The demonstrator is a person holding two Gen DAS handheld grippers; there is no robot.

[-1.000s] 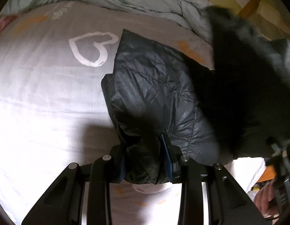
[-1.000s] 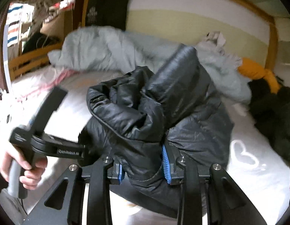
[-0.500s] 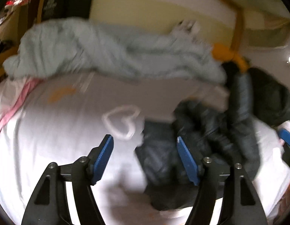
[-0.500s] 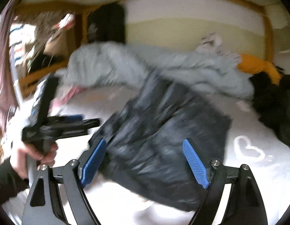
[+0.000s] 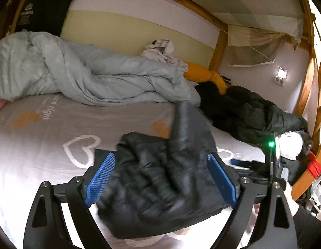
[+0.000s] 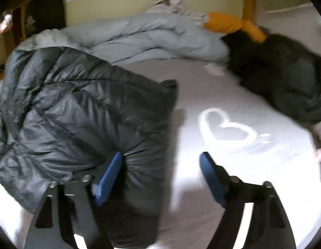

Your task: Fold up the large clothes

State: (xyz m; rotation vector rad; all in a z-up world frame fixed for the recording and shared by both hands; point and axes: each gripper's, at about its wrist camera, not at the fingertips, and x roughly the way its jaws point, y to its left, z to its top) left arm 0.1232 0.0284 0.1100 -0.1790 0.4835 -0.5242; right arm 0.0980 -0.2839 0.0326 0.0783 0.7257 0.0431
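While the black quilted puffer jacket (image 5: pixel 160 178) lies bunched on the grey bed sheet with white heart outlines (image 5: pixel 56 132), the left tool (image 5: pixel 160 178) hangs over it, blue ribbed pads spread wide and opening further; jacket shows between the pads in left wrist view, pads not pressing it. Right tool (image 6: pixel 160 178) also spread, jaws closing now. Its left pad sits at the jacket's (image 6: pixel 77 112) right edge, contact unclear through blur; the right pad is over bare sheet (image 6: pixel 233 155). Jacket sits left of centre in right wrist view, a white heart just beside it to the right. Rumpled pale blue-grey duvet (image 5: pixel 98 76) is heaped along the far side of the bed. A second dark jacket heap (image 5: pixel 253 116) lies at far right, a mustard-yellow cloth (image 5: pixel 201 74) behind it. Wooden bed frame post (image 5: pixel 218 47) stands at the back.
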